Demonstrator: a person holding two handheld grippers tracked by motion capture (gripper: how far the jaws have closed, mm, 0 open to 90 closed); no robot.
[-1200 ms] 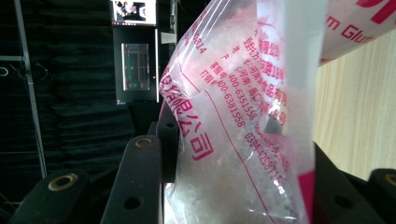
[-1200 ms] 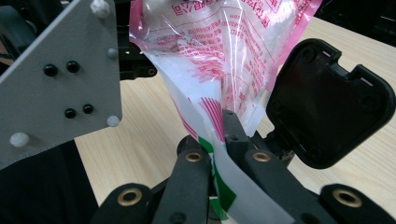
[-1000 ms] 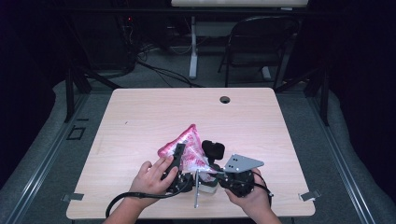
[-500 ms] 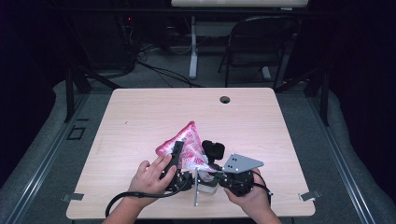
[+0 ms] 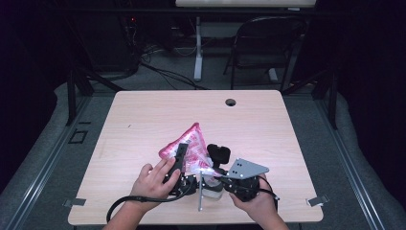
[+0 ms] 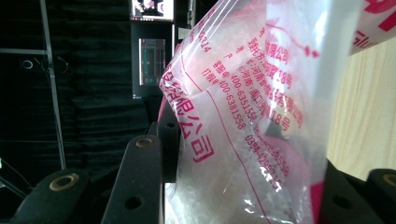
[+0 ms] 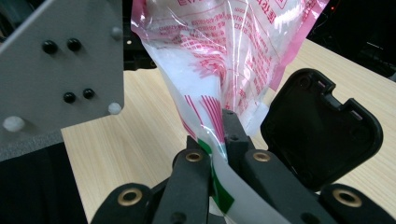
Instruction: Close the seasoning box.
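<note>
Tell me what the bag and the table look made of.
The bag looks like thin, glossy clear plastic film with pink print: it creases, shines and shows white contents. The table seems a light wood-grain laminate, matte; real wood can't be ruled out.

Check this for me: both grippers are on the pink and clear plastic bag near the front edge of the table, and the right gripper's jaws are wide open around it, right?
Not quite. The right gripper is shut on the plastic bag, pinching its edge, as the right gripper view shows. The rest holds: the left gripper is on it too, near the table's front edge.
</note>
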